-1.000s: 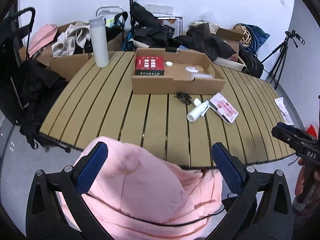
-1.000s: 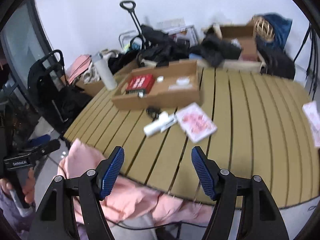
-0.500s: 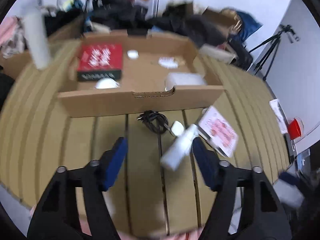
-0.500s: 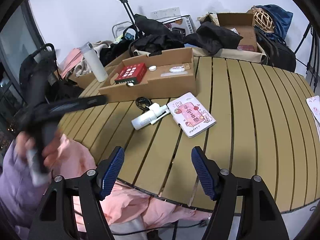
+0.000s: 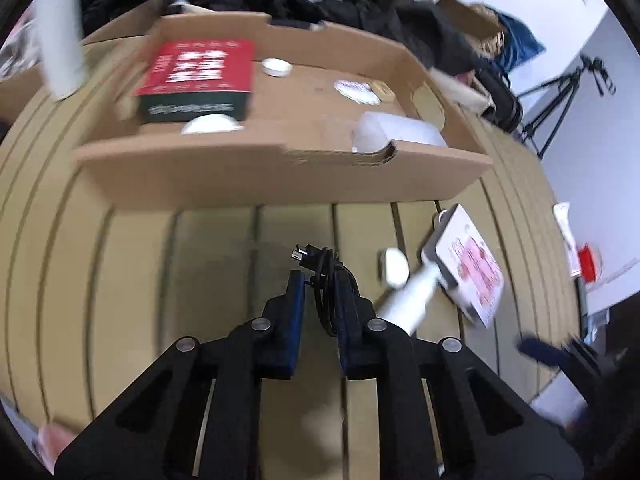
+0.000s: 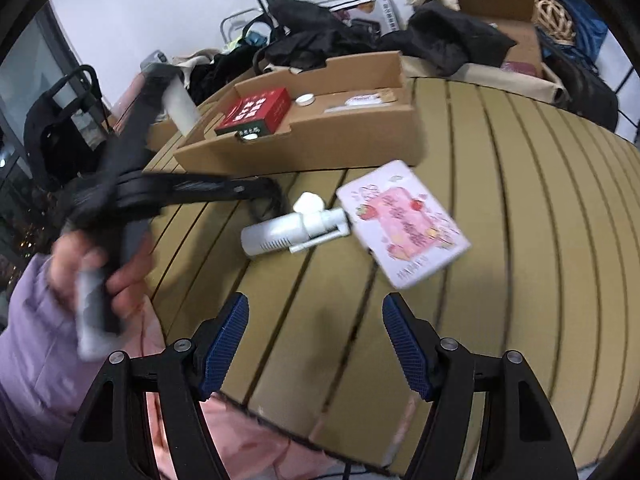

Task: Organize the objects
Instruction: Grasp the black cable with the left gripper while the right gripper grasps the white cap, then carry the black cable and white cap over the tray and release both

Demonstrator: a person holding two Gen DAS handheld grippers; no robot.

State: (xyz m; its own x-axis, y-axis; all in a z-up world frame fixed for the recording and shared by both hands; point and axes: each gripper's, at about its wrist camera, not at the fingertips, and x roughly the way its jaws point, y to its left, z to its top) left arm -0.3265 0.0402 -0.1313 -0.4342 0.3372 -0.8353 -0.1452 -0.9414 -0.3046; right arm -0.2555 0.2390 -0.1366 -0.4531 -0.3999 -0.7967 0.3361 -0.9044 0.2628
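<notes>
My left gripper (image 5: 320, 280) is shut on a coiled black cable (image 5: 326, 276) on the slatted table, just in front of the open cardboard box (image 5: 280, 176). From the right wrist view the left gripper (image 6: 264, 188) reaches in from the left over the cable. A white spray bottle (image 6: 292, 232) with a loose white cap (image 6: 307, 201) lies beside a pink booklet (image 6: 404, 220). My right gripper (image 6: 316, 334) is open and empty above the table's near edge, short of the bottle.
The box holds a red carton (image 5: 200, 76), a small white lid (image 5: 276, 67) and other small white items. A white flask (image 5: 60, 40) stands left of the box. Bags, clothes and boxes crowd the far side. Pink cloth (image 6: 248, 448) hangs below the near edge.
My left gripper moved forward over the table and closed on the black cable. My right gripper moved in closer to the bottle and booklet, still open.
</notes>
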